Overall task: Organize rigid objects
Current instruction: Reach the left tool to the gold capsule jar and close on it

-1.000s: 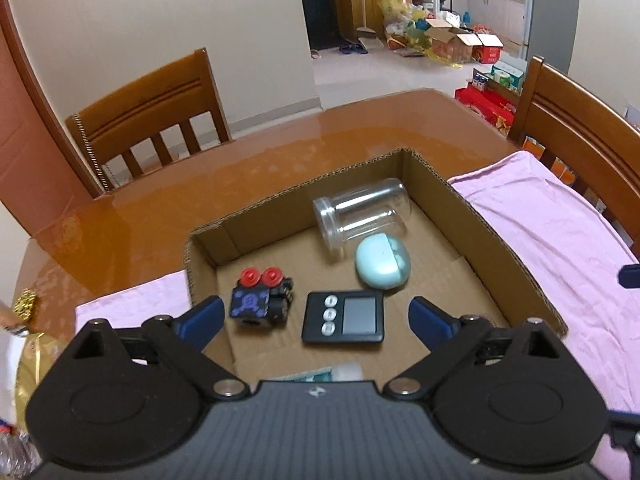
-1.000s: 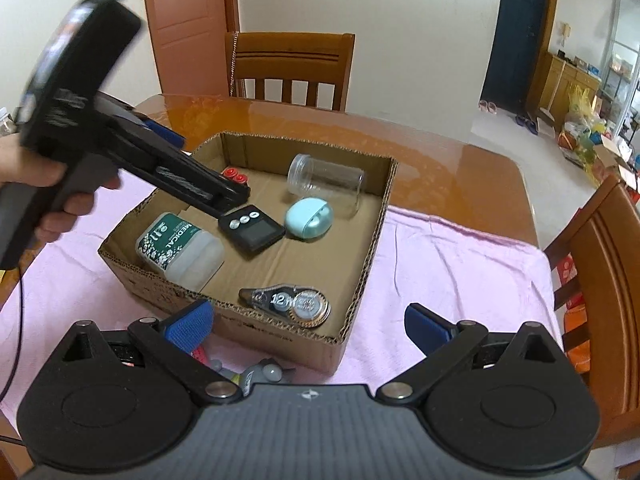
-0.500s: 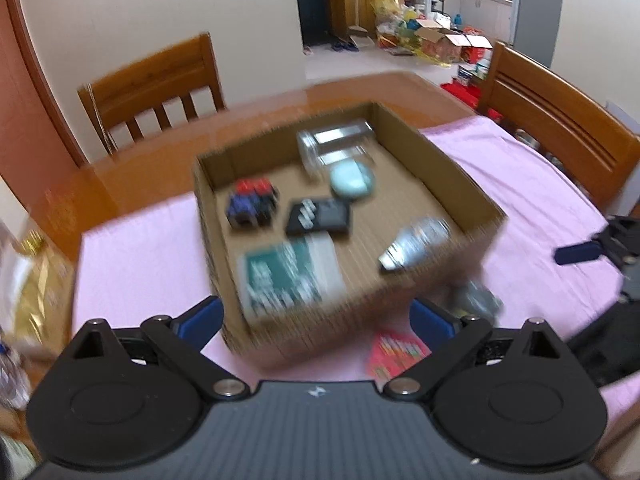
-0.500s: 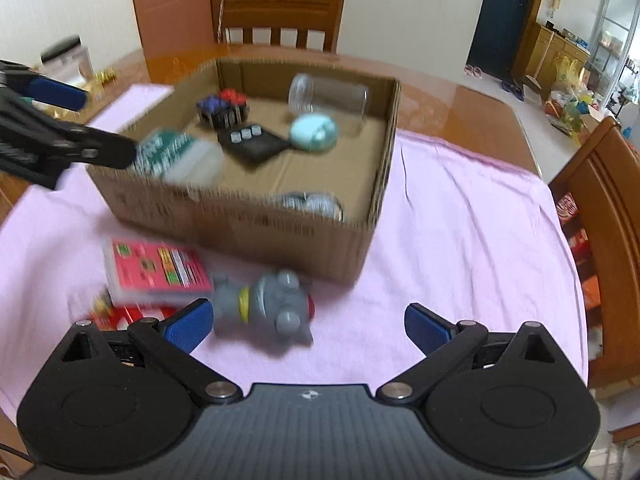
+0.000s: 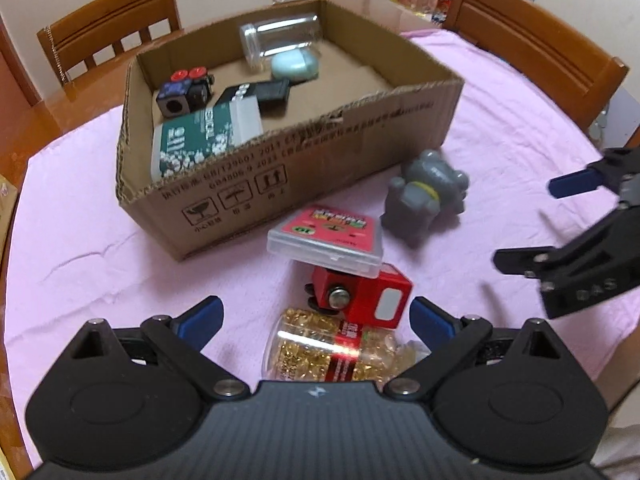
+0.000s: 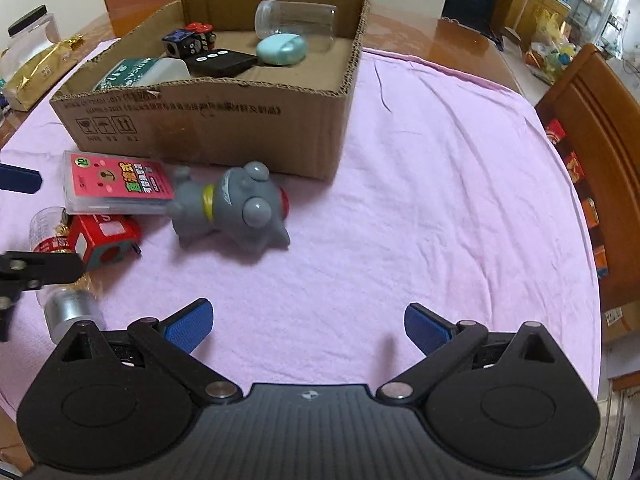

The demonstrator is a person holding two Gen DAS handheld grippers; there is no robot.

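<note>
A cardboard box (image 5: 304, 168) (image 6: 224, 116) on the pink cloth holds a clear jar (image 5: 276, 38), a teal case (image 5: 294, 65), a black timer (image 5: 256, 94), a dark toy block (image 5: 182, 94) and a green-labelled bottle (image 5: 200, 136). In front of it lie a grey cat figure (image 5: 426, 198) (image 6: 236, 208), a pink card case (image 5: 326, 238) (image 6: 116, 182), a red toy block (image 5: 360, 294) (image 6: 104, 240) and a bottle of gold capsules (image 5: 332, 350) (image 6: 60, 276). My left gripper (image 5: 316, 316) is open just above the capsule bottle. My right gripper (image 6: 306, 324) is open and empty over bare cloth.
Wooden chairs stand behind (image 5: 108, 20) and to the right (image 5: 536, 48) of the table. A gold packet (image 6: 36, 72) and a black-lidded jar (image 6: 32, 28) sit at the table's left edge. The pink cloth (image 6: 440, 200) covers the table to the right of the box.
Both grippers have pulled back out of and away from the box toward the near side. The loose objects in front of the box have come into view. Both stay open.
</note>
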